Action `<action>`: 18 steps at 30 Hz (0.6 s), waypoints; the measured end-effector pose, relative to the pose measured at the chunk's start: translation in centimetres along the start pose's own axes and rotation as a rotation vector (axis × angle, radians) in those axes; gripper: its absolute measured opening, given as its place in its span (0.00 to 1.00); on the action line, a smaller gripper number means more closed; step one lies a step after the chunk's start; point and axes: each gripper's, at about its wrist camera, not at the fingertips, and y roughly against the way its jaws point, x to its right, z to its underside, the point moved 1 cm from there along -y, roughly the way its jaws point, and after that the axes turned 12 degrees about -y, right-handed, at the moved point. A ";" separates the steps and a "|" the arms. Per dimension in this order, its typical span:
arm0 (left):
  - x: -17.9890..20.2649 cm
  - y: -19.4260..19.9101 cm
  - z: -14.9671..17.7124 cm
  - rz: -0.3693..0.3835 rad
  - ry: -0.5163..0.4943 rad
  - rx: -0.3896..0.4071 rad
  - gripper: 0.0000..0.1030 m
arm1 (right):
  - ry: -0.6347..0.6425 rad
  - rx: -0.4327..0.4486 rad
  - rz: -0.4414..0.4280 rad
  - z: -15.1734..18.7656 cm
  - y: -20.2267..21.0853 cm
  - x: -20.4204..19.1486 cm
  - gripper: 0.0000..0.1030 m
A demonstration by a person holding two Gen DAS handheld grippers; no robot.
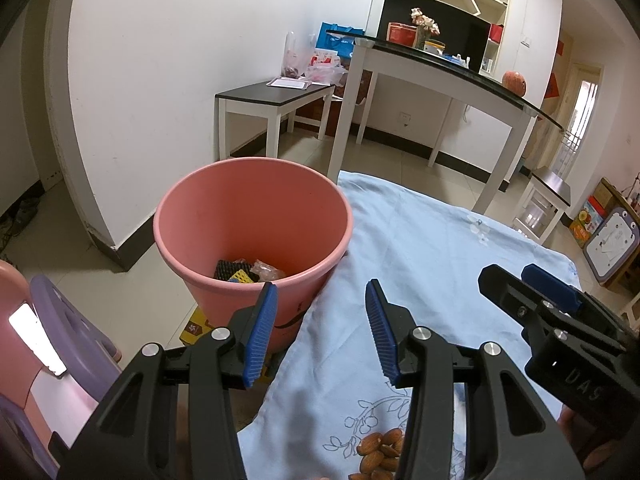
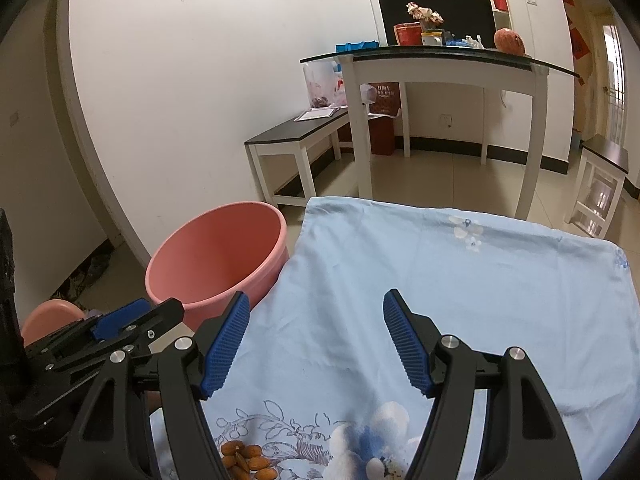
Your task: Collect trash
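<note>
A pink bin [image 1: 256, 216] stands at the left edge of a table covered by a light blue floral cloth [image 1: 432, 248]. Scraps of trash [image 1: 250, 270], dark, yellow and clear, lie at its bottom. My left gripper [image 1: 322, 300] is open and empty, just in front of the bin's near rim. My right gripper [image 2: 316, 312] is open and empty above the cloth [image 2: 440, 280]; the bin [image 2: 216, 256] is to its left. A pile of almonds [image 1: 380, 456] lies on the cloth near both grippers and also shows in the right wrist view [image 2: 246, 460].
A white table with a dark glass top [image 1: 440, 68] holding flowers and a round fruit stands behind. A low dark bench [image 1: 276, 94] with bags is against the wall. Purple and pink plastic stools [image 1: 60, 320] are at left. A small white stool [image 1: 548, 200] stands at right.
</note>
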 end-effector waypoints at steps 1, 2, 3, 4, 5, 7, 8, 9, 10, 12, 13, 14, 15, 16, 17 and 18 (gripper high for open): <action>0.0 0.0 0.0 0.001 -0.001 -0.001 0.45 | 0.000 0.001 0.000 0.0 0.0 0.0 0.66; 0.0 0.0 0.0 0.000 -0.001 -0.001 0.45 | 0.000 0.002 0.000 0.0 0.0 0.0 0.66; 0.0 0.0 0.0 0.001 -0.002 -0.001 0.45 | -0.001 0.001 0.000 0.0 0.0 0.0 0.66; 0.0 0.0 0.0 0.000 -0.002 -0.001 0.45 | -0.001 0.001 0.000 0.0 0.0 0.0 0.66; 0.0 0.0 0.0 0.000 -0.002 -0.001 0.45 | -0.001 0.000 0.000 0.0 0.0 0.0 0.66; 0.0 0.0 0.0 0.000 -0.002 -0.001 0.45 | -0.003 -0.001 0.000 0.1 0.0 0.1 0.66; 0.0 0.0 0.0 0.001 -0.002 -0.001 0.45 | -0.002 -0.001 0.001 0.1 0.0 0.1 0.66; 0.0 0.0 0.0 0.000 -0.002 -0.001 0.45 | -0.002 0.000 0.000 0.1 0.0 0.1 0.66; 0.0 0.0 0.0 -0.001 -0.001 0.000 0.45 | -0.002 0.001 0.001 0.2 0.1 0.1 0.66; 0.0 0.0 0.0 0.000 -0.001 -0.001 0.45 | -0.003 0.000 0.001 0.2 0.0 0.1 0.66; 0.0 0.0 0.0 0.000 -0.001 -0.001 0.45 | -0.004 0.000 0.001 0.2 0.0 0.1 0.66; 0.0 0.0 0.0 0.000 -0.001 0.000 0.45 | -0.003 -0.001 0.000 0.1 0.0 0.1 0.66; 0.0 0.0 -0.1 0.000 -0.002 -0.001 0.45 | -0.002 0.000 0.001 0.1 0.0 0.1 0.66; 0.0 0.0 -0.1 0.000 -0.002 -0.001 0.45 | -0.002 -0.001 0.001 0.1 0.0 0.1 0.66; 0.0 0.0 0.0 0.001 -0.001 -0.001 0.45 | -0.002 -0.001 0.000 0.1 0.0 0.1 0.66; 0.0 0.0 -0.1 0.001 -0.002 -0.001 0.45 | -0.002 -0.001 0.000 0.2 0.1 0.2 0.66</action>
